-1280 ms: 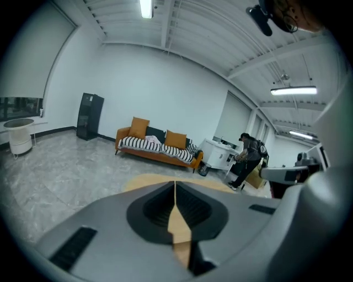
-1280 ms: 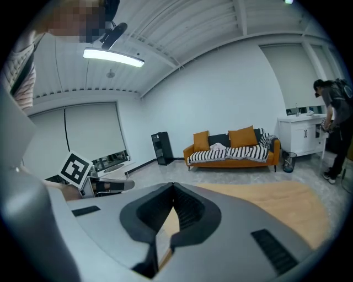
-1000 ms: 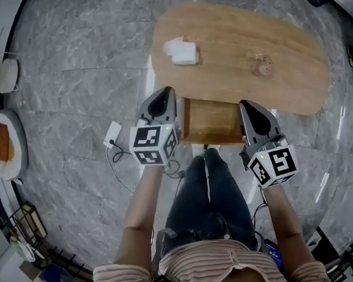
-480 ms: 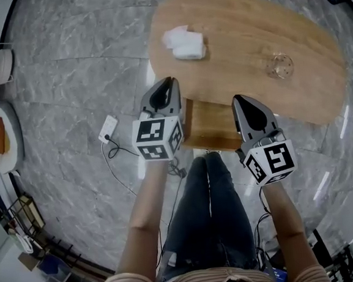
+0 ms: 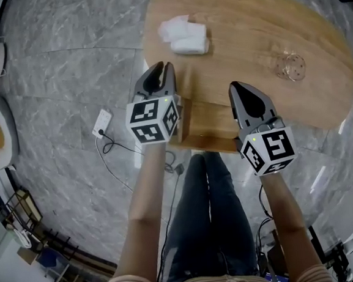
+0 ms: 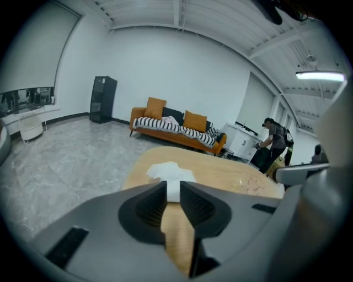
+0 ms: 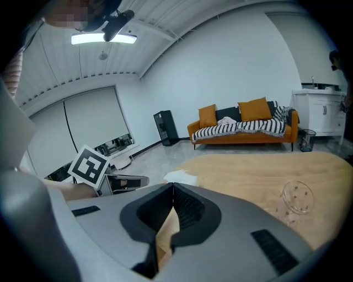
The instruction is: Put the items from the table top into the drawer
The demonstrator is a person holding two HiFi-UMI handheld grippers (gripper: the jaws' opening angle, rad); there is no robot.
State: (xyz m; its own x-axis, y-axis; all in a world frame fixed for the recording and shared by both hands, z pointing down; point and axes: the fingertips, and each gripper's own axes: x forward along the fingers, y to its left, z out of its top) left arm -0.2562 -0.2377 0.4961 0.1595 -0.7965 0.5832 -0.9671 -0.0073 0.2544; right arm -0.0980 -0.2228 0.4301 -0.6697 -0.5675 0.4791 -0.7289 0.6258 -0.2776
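Seen from above: a person stands at an oval wooden table [image 5: 247, 33] with a gripper in each hand. The only print in view is the black-and-white square pattern on each marker cube [image 5: 153, 119]; it spells no words.

Left gripper [image 5: 161, 68]: it sits over the table's near left edge with its jaws a narrow slit apart and nothing between them. It points at the cloth [image 5: 184, 35], a white crumpled-and-folded heap lying on the table just beyond, which it does not touch. In the left gripper view the cloth [image 6: 170, 173] shows through the slit.

Right gripper [image 5: 234, 88]: its jaws are together at the tips and hold nothing. It sits over the table's near edge. The glass [image 5: 290, 66], clear and upright, stands on the table well to its right.

Drawer [image 5: 208, 121]: it is pulled out from the table's near side and lies between the two grippers, above the person's legs.

Surroundings: on the grey marble floor [image 5: 66, 73] left of the table lie a white power strip [image 5: 101, 122] and its cable. The left gripper view shows an orange sofa [image 6: 176, 132] with a striped cover, a black cabinet [image 6: 103, 99] and a person [image 6: 273, 144] at the far wall. Nothing lies between either gripper and the cloth or glass.
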